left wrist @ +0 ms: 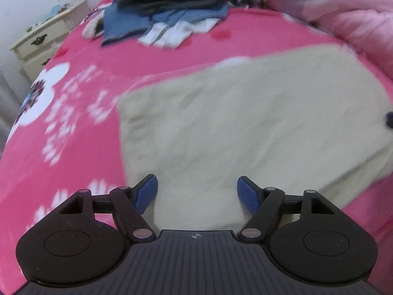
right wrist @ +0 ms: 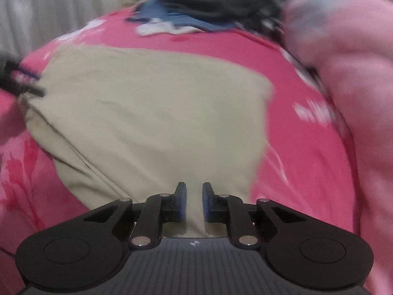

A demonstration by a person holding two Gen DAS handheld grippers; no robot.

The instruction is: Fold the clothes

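A beige garment (left wrist: 245, 127) lies spread flat on a bed covered with a bright pink bedspread (left wrist: 81, 162) printed with white flower shapes and lettering. Both views look down along a hand-held gripper toward this cloth, and both are blurred.

The left hand-held gripper (left wrist: 197, 191) has its two blue-padded fingers (left wrist: 146, 193) spread wide apart, with nothing between them. It hangs over the near edge of the beige garment, which stretches away ahead of it and to its right. The cloth's left edge runs just ahead and left of the left finger.

The right hand-held gripper (right wrist: 194, 201) has its fingers drawn close together, leaving only a narrow gap. A strip of the beige garment (right wrist: 157, 113) shows through that gap, but whether the pads press on the cloth cannot be told. The garment spreads ahead and to the left of this gripper; a seam or fold runs diagonally toward its left finger. Far to the left, at the garment's edge, the other hand-held gripper (right wrist: 22, 78) appears as a dark blur.

Well beyond both grippers, at the far side of the bed, sits a pile of clothes (left wrist: 172, 7) in dark, blue and white fabrics. To the right of it lies a bunched pale pink quilt (right wrist: 343, 61). Far ahead and left of the left gripper stands a cream dresser (left wrist: 46, 39) with dark handles.
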